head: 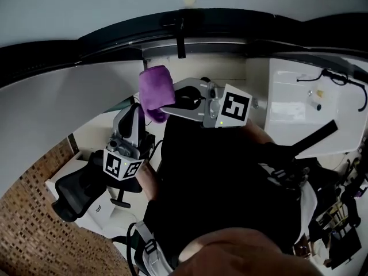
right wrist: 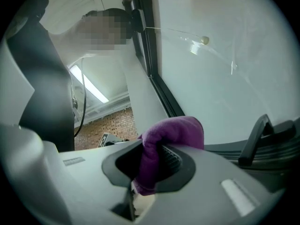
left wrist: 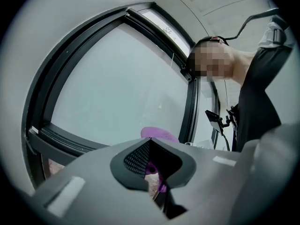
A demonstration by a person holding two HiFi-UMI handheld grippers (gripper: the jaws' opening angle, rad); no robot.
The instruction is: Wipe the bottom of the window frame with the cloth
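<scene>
A person stands at a window with a gripper in each hand, the right gripper [head: 169, 100] raised toward the dark window frame [head: 115, 36]. Its tongs are clamped on a purple cloth [head: 156, 94], which bulges out past the tips in a soft fold. In the head view the cloth sits close under the frame's bottom rail, with a pale strip showing between the two, so contact cannot be confirmed. The right gripper view shows the same hold: the right gripper [right wrist: 157, 156] pinches the cloth [right wrist: 173, 132] between its pads, with the glass [right wrist: 220, 78] behind it and the frame's lower rail [right wrist: 281, 144] just to the right. The left gripper [head: 137, 112] is held lower and to the left, near the cloth but apart from it. In its own view the left gripper [left wrist: 149, 144] has its tongs together at the tips, and the cloth [left wrist: 159, 134] shows beyond them against the pane [left wrist: 117, 88], above the frame's bottom rail [left wrist: 70, 142]. Below, the head view takes in a black office chair [head: 75, 191], a brick wall [head: 34, 234] at left and a white desk [head: 305, 108] carrying a black cable [head: 345, 82] at right.
</scene>
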